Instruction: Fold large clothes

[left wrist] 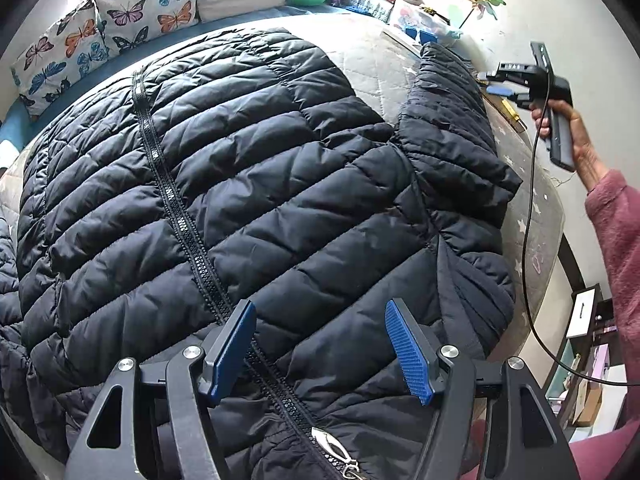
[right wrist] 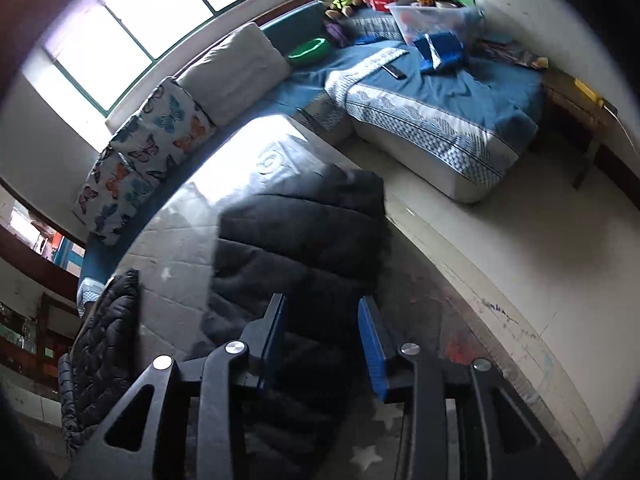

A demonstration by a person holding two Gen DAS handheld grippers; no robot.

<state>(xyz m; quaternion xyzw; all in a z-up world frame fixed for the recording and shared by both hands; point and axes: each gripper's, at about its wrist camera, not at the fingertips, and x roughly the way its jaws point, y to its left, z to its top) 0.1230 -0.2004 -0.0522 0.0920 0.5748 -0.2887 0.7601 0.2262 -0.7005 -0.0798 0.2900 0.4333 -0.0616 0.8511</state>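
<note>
Left wrist view: black quilted puffer jacket (left wrist: 240, 200) spread zipped-up on pale quilted mattress (left wrist: 376, 56); sleeve (left wrist: 452, 128) lies at two o'clock
Left gripper (left wrist: 320, 344): blue pads spread, above zipper (left wrist: 176, 208), pinching nothing
Right gripper (right wrist: 322, 344): jaws parted over sleeve, nothing clamped; hand (left wrist: 576, 132) at three o'clock

Black quilted puffer jacket (left wrist: 248, 184) — zipped, front up — lies spread flat, one sleeve (right wrist: 304, 232) outstretched.
</note>
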